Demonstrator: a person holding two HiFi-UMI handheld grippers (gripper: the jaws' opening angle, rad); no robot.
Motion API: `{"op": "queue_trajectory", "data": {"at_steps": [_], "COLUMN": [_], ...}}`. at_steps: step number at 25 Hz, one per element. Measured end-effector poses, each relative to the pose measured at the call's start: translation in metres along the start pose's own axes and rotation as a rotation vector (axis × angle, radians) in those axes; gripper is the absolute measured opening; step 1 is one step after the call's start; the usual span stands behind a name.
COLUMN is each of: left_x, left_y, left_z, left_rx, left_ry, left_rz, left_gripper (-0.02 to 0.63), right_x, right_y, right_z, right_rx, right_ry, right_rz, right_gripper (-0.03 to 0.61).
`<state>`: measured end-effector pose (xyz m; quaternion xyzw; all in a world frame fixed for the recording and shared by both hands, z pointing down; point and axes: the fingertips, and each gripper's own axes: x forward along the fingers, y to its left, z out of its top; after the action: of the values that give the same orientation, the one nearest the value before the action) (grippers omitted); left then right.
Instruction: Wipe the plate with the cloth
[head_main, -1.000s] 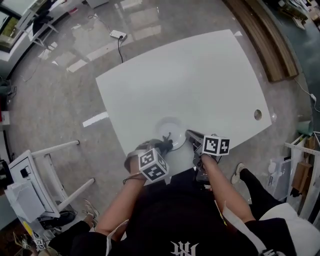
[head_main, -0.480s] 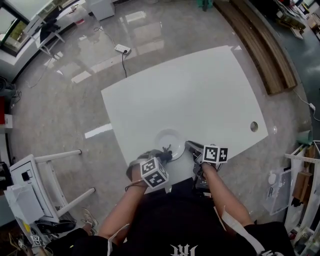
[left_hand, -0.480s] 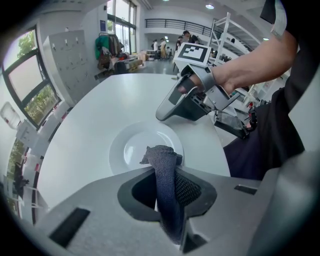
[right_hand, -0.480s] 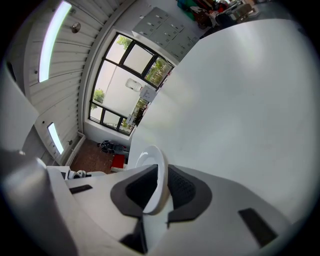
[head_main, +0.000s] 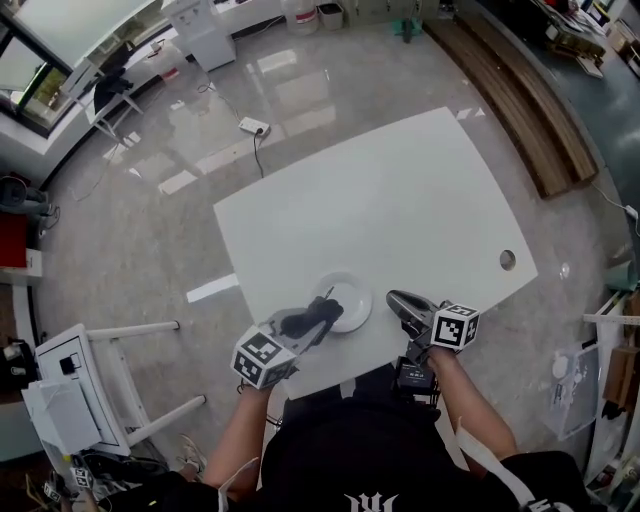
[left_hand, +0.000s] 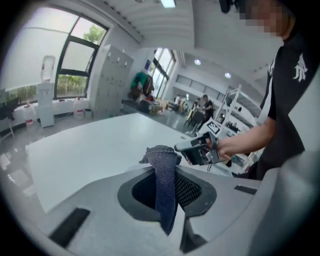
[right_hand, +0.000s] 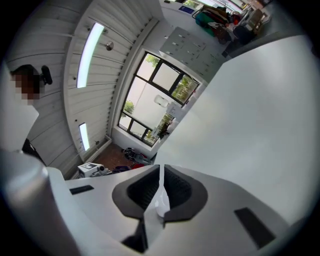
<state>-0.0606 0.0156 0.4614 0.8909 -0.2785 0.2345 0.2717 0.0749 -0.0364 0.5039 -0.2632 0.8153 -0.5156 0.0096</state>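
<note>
A small white plate (head_main: 352, 303) sits near the front edge of the white table (head_main: 400, 200). My left gripper (head_main: 322, 306) hangs over the plate's left rim, shut on a dark grey cloth (head_main: 299, 322). In the left gripper view the cloth (left_hand: 165, 190) droops from between the jaws of the left gripper (left_hand: 163, 161). My right gripper (head_main: 393, 298) is raised just right of the plate and does not touch it. In its own view the right gripper (right_hand: 160, 175) has its jaws closing, only a narrow slit apart, with nothing between them.
A round cable hole (head_main: 507, 260) is in the table's right corner. A white cart (head_main: 70, 385) stands on the floor to the left, and a power strip (head_main: 255, 127) lies beyond the table. A wooden bench (head_main: 520, 90) runs along the right.
Both grippers have risen off the table. The left one has swung out to the left and rolled, carrying the cloth up from the plate. The right has drawn slightly away from the plate.
</note>
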Motion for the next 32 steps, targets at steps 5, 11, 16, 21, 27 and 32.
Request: {"op": "queue_trajectory", "data": {"at_steps": [5,11,16,21,27,32], "left_x": [-0.052,-0.086,-0.105,-0.138,-0.173,-0.190], "left_y": [0.003,-0.006,-0.022,-0.036,-0.045,-0.061], "left_z": [0.041,0.036,0.019,0.012,-0.007,-0.015], "left_rx": [-0.084,-0.091,-0.122,-0.081,-0.105,-0.117], "left_ry": [-0.311,-0.383,-0.426,-0.486,-0.542,-0.581], "left_rz": [0.009,-0.009,-0.068,-0.112,-0.175,-0.217], "left_gripper": [0.050,0.051,0.051,0.051,0.051,0.051], "right_x": [-0.026,-0.041,-0.047,-0.051,-0.062,-0.069], "right_y": [0.039,0.094,0.141,0.190,0.227,0.242], "right_z": [0.010,0.002,-0.008,-0.015,-0.040,-0.082], "right_rx": [-0.099,-0.283,-0.398,-0.506,-0.541,-0.526], "right_ry": [-0.078,-0.141,-0.149,-0.192,-0.241,-0.231], "right_rz": [0.132,0.175,0.170,0.172,0.127,0.107], "right_gripper": [0.021,0.005,0.005,0.005,0.005,0.005]}}
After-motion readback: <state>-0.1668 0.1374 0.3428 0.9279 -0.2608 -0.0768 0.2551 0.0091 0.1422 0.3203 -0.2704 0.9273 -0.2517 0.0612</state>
